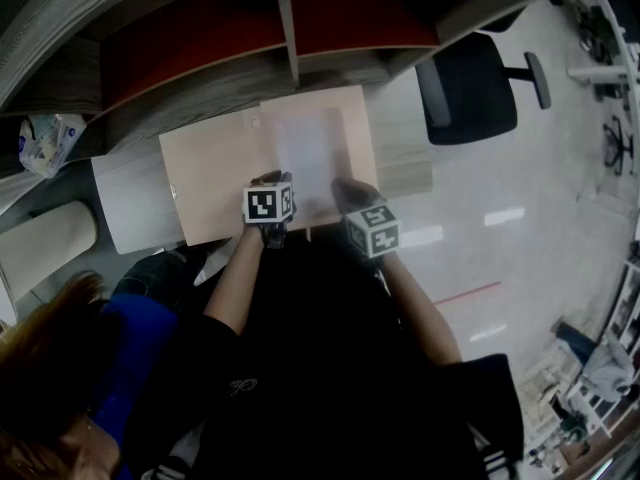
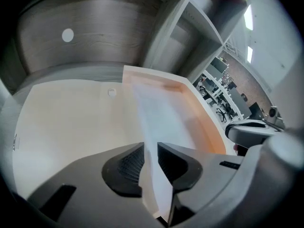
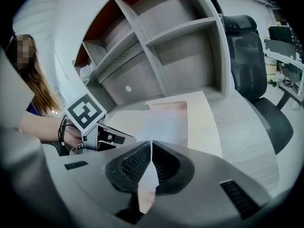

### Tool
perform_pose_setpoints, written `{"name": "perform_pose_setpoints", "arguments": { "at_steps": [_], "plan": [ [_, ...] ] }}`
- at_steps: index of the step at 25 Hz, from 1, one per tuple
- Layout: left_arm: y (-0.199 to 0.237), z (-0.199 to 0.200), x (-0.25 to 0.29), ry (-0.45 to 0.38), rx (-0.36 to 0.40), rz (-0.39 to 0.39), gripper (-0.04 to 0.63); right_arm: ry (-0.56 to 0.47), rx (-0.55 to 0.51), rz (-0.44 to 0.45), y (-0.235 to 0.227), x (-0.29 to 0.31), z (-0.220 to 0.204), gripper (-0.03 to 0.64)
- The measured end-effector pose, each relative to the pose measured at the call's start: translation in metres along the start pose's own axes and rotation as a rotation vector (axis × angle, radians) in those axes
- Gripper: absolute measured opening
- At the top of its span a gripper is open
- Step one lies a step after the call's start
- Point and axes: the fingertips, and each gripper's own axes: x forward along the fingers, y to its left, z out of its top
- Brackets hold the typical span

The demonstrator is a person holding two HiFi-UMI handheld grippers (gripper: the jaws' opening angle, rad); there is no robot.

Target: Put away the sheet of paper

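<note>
Grey wood-grain desk (image 1: 130,213) with open shelves (image 1: 285,28) behind it, a shiny pale floor (image 1: 500,218) off to the side, and a black office chair (image 1: 465,88) parked by the desk's end. A peach folder (image 1: 210,173) lies open flat on the desk. The sheet of paper (image 1: 310,153) sits over the folder's right half. It's so washed out from above that I can't tell if its far edge is tucked under anything. My arms cover the desk's near edge.

My left gripper (image 2: 151,148) has its jaws a little apart, and the sheet's near edge runs through the gap without being pinched. My right gripper (image 3: 151,148) is closed tight on that same near edge — 2 pads squeezing the paper.
</note>
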Motion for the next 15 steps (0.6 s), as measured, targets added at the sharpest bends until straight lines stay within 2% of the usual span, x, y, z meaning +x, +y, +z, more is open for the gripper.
{"name": "perform_pose_setpoints", "arguments": {
  "at_steps": [1, 2, 8, 15],
  "plan": [
    [0.001, 0.000, -0.002, -0.010, -0.001, 0.000, 0.136, 0.001, 0.000, -0.003, 0.002, -0.001, 0.000, 0.025],
    [0.002, 0.000, -0.005, -0.020, -0.005, -0.002, 0.159, 0.002, 0.001, -0.007, 0.004, -0.002, 0.000, 0.025],
    [0.013, -0.005, -0.039, -0.109, -0.018, 0.008, 0.161, -0.071, -0.007, -0.031, 0.022, -0.004, 0.008, 0.025],
    [0.030, -0.001, -0.083, -0.277, 0.016, 0.026, 0.143, -0.148, -0.069, -0.073, 0.056, -0.001, 0.028, 0.025]
  ]
}}
